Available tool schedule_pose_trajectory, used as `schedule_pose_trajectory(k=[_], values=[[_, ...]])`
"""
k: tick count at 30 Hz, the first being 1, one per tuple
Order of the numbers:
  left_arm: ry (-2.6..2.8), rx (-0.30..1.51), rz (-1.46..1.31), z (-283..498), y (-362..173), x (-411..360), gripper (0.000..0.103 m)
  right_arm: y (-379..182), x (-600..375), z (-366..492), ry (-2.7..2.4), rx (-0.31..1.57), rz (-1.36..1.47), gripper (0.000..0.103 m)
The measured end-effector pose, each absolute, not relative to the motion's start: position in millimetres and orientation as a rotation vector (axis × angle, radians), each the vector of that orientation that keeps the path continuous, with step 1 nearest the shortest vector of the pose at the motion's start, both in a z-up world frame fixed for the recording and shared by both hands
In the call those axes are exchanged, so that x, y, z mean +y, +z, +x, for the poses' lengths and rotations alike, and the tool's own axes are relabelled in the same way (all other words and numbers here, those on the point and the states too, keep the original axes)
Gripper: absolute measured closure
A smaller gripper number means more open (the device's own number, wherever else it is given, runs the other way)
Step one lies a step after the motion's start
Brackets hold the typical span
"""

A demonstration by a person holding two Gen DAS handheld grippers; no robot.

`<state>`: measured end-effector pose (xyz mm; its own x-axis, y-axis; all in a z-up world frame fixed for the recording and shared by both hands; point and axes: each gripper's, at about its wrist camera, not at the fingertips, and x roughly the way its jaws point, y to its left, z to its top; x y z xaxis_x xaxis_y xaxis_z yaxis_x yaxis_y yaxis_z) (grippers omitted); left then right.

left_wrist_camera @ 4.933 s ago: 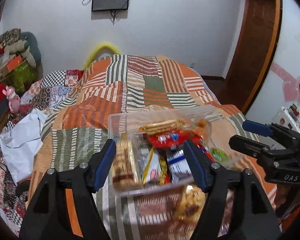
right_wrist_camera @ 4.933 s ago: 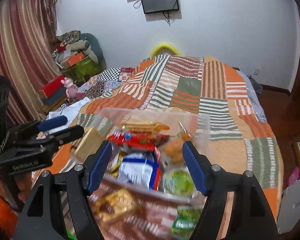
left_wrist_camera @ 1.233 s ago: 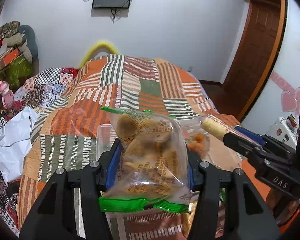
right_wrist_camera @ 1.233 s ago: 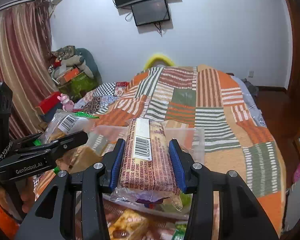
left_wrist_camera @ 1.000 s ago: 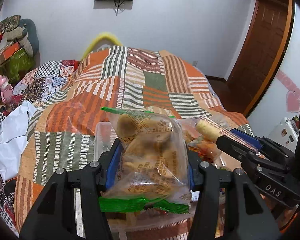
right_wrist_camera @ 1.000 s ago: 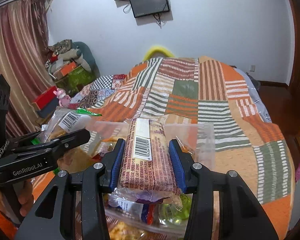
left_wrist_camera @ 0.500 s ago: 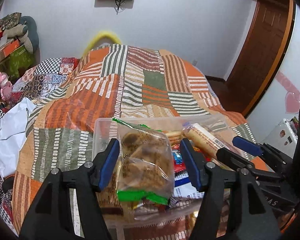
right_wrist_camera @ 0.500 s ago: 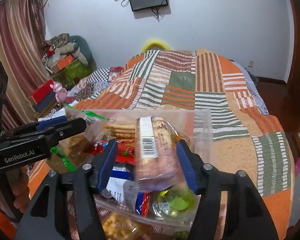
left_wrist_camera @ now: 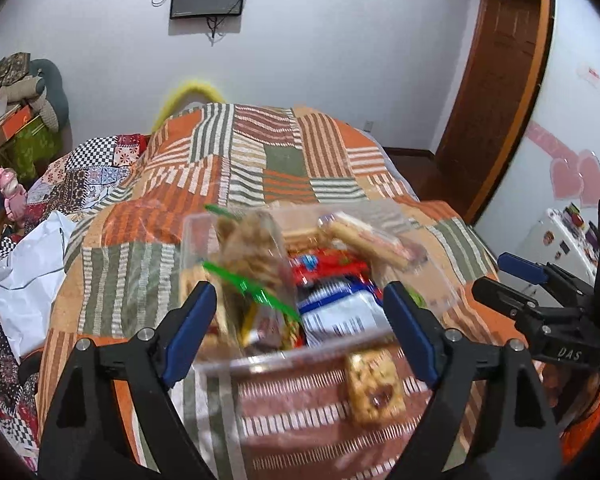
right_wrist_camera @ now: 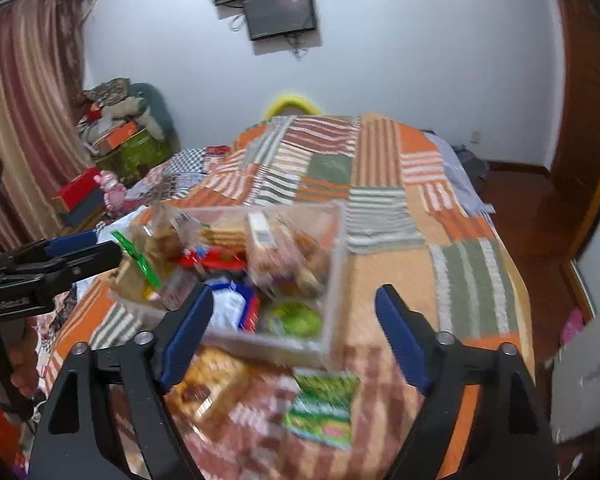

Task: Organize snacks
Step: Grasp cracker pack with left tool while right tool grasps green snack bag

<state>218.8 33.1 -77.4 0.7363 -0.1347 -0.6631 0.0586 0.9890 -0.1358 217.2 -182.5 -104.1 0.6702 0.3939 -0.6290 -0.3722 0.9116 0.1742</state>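
Note:
A clear plastic box (left_wrist_camera: 192, 248) full of snack packs sits on the patchwork bedspread. A cookie bag with a green seal (left_wrist_camera: 256, 264) leans at the box's left end. A long biscuit roll (left_wrist_camera: 372, 244) lies across its right side. My left gripper (left_wrist_camera: 298, 312) hangs just in front of the box, its jaws opening, with nothing pressed between the pads. My right gripper (right_wrist_camera: 296, 312) is also drawn back from the box (right_wrist_camera: 336, 280), its jaws opening and free of the roll (right_wrist_camera: 276, 252). Each gripper shows at the edge of the other's view: right gripper (left_wrist_camera: 516, 280), left gripper (right_wrist_camera: 84, 248).
Loose packs lie on the bedspread in front of the box: a cookie pack (left_wrist_camera: 374, 392), a green pack (right_wrist_camera: 324, 408). A white bag (left_wrist_camera: 24, 272) is at the bed's left edge. Piled clutter (right_wrist_camera: 120, 136) and a curtain stand beyond; a wooden door (left_wrist_camera: 496, 100) is on the right.
Both grippers let go: the cookie bag and the biscuit roll dropped into the box. The jaws widened and both grippers pulled back toward the near edge of the bed.

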Motion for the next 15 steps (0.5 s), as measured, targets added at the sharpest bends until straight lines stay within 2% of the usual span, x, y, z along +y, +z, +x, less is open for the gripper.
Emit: schedule_pose_trajectory(k=[13,15], values=[[-0.158,0.881,-0.092,211.1,-131.9,-0.4,0.016,-169.6,-189.9,221.3,0.42,0.923,0.074,0.02],[-0.167,0.904,-0.089,211.7,-141.1,-5.2,0.016,-174.7,-185.0,223.6,0.42,0.935,0.055,0.026]])
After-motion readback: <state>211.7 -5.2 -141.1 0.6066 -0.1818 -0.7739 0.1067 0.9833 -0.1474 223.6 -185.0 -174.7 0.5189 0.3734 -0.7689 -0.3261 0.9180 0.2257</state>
